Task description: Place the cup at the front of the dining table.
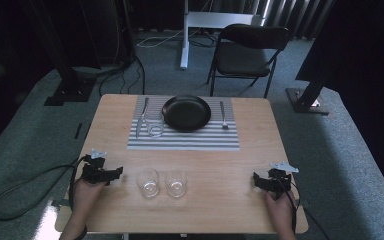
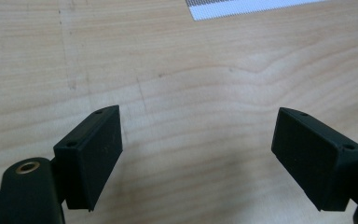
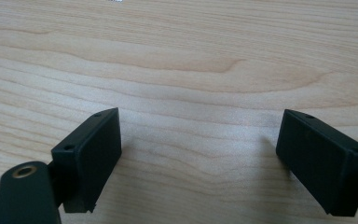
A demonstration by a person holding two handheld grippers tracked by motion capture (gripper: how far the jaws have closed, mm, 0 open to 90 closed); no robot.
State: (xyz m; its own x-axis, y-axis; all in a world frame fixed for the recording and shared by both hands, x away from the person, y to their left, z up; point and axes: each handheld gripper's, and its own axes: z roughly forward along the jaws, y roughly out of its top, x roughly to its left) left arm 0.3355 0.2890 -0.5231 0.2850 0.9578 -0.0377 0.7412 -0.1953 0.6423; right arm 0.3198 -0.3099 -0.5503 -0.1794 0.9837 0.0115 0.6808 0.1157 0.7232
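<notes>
so it looks like a place setting is getting laid out. mat is at 12 o'clock on the table, with the plate on it, knife on the plate's 9 o'clock side, fork on its 3 o'clock side, and one glass already standing by the knife.

the two spare glasses are near the 6 o'clock edge, close side by side: left glass and right glass, both upright and empty.

left gripper sits at about 9 o'clock of the left glass, near it but not touching. in the left gripper view its jaws stand spread with only bare wood between them, so released, holding nothing. right gripper is well off at 3 o'clock of the right glass, same deal in the right gripper view: spread wide and empty.

my read: we're at the approach, before any pick. next move is probably sliding the left gripper toward 3 o'clock so the jaws straddle the left glass, then squeezing gently. it'll need care not to bump the right glass.
</notes>
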